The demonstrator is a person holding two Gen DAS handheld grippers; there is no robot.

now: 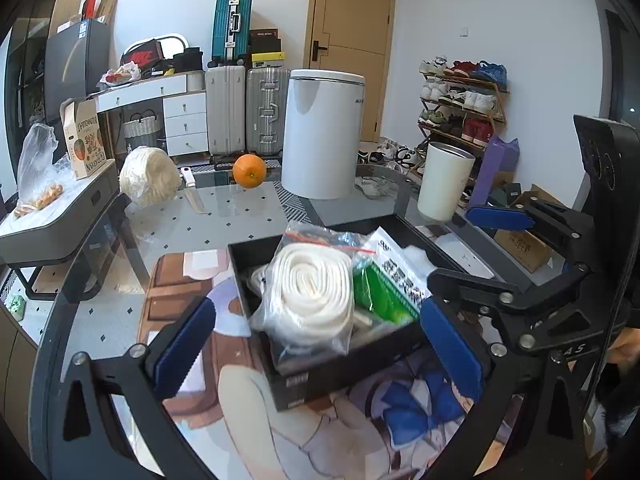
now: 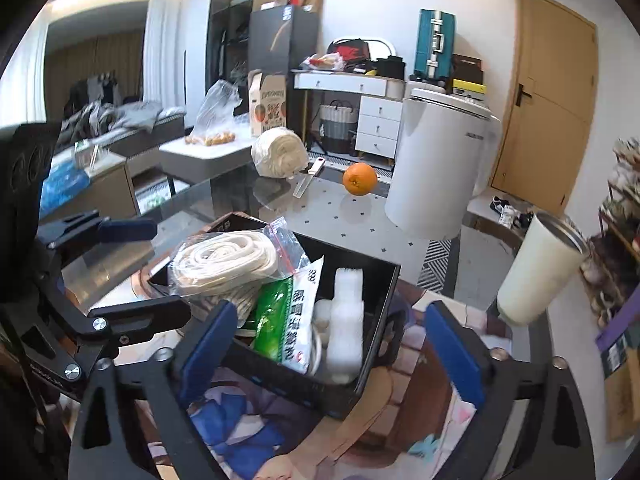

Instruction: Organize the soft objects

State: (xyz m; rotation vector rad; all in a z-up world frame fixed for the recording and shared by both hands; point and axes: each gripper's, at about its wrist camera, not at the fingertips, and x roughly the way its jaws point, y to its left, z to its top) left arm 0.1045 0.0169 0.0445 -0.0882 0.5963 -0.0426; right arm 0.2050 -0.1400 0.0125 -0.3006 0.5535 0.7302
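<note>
A black box stands on a printed mat on the glass table. It holds a clear bag of coiled white rope, a green and white packet and white foam pieces. A second white rope bundle lies at the table's far side. My left gripper is open just in front of the box. My right gripper is open with its blue fingers either side of the box's near corner. Both are empty.
An orange, a knife, a tall white bin and a white tumbler stand on the table. A grey side table with bags is at the left, a shoe rack at the right.
</note>
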